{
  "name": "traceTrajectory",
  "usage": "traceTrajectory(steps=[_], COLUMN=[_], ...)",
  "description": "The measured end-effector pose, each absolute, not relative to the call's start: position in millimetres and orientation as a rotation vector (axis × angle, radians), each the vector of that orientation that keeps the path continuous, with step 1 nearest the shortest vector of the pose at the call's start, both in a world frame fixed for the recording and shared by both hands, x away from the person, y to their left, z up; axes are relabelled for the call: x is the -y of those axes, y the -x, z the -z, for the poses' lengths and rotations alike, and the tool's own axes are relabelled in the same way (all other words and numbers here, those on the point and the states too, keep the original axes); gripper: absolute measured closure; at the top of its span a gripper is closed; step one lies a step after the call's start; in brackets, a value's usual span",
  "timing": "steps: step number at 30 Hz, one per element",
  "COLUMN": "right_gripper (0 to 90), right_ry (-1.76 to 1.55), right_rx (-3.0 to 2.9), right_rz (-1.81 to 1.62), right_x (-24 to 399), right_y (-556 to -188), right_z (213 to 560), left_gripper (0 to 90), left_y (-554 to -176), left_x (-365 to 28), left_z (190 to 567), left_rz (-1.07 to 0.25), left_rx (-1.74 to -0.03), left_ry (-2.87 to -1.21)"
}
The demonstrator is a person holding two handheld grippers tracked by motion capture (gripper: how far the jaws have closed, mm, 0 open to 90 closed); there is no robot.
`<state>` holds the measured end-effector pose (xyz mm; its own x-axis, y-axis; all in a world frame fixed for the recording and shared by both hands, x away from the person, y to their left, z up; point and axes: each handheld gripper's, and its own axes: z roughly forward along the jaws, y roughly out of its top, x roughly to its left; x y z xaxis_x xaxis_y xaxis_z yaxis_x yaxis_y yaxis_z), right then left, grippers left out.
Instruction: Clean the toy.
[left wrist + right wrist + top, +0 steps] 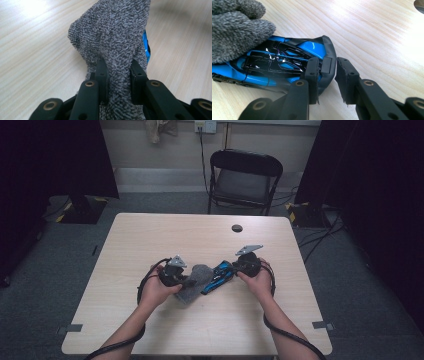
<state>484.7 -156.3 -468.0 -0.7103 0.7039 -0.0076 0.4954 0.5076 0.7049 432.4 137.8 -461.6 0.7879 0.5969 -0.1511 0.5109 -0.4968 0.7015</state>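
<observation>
Left gripper (117, 75) pinches the fuzzy grey sock (112, 37). Right gripper (327, 75) clamps the tail of the blue toy car (284, 62), whose nose sits under that sock.

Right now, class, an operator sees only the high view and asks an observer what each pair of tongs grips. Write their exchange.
Operator: What do the left tongs grip?
Observer: The left tongs are shut on a bunched fold of the grey terry cloth.
Operator: And the right tongs?
Observer: The right tongs pinch the black end of the blue toy car.
Operator: Do cloth and car touch?
Observer: Yes, in the right gripper view the cloth lies over the car's far end.
</observation>
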Motion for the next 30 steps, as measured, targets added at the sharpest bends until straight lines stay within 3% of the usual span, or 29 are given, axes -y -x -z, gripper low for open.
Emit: traceTrajectory(steps=[15, 22, 30], right_gripper=[72.1, 72.2, 72.4], right_ry=[-0.999, -1.014, -1.020], right_rx=[-2.457, -2.448, -2.442], right_rz=[-1.005, -1.022, -1.034], right_x=[156, 157, 157], right_y=[-484, -484, -483], right_z=[468, 469, 470], left_gripper=[73.8, 73.7, 73.6], left_y=[-438, -462, -485], left_x=[-153, -116, -71], left_z=[451, 431, 437], left_rz=[-0.151, -0.184, -0.202], left_rx=[-0.846, -0.790, -0.773], left_ry=[-2.137, -2.137, -2.184])
